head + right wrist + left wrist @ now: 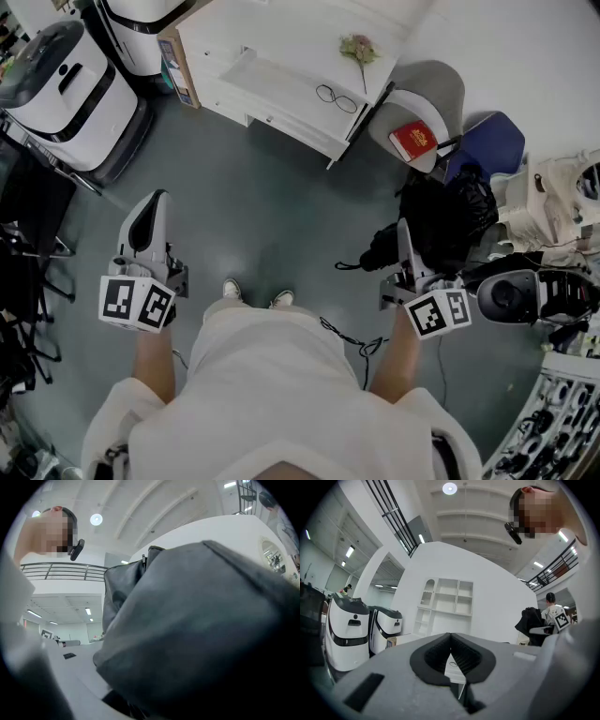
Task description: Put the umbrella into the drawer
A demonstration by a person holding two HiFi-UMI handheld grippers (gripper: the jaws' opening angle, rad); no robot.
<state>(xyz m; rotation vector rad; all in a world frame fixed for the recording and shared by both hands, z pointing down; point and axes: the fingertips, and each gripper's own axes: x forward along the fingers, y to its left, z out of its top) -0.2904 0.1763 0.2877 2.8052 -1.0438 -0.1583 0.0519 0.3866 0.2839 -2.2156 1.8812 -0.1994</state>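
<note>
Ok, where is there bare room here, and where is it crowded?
Bare grey floor lies between the shoes and the white desk, bordered left by white machines. The open drawer is bare left of the glasses. Crowded: right side, around the chair and black bag.

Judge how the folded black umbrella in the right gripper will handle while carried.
The umbrella is probably soft outside: dark fabric bulges across the right gripper view, so the right gripper may squash it. It juts sideways from the jaws, so it may sag or swivel. Its strap dangles and could snag.
</note>
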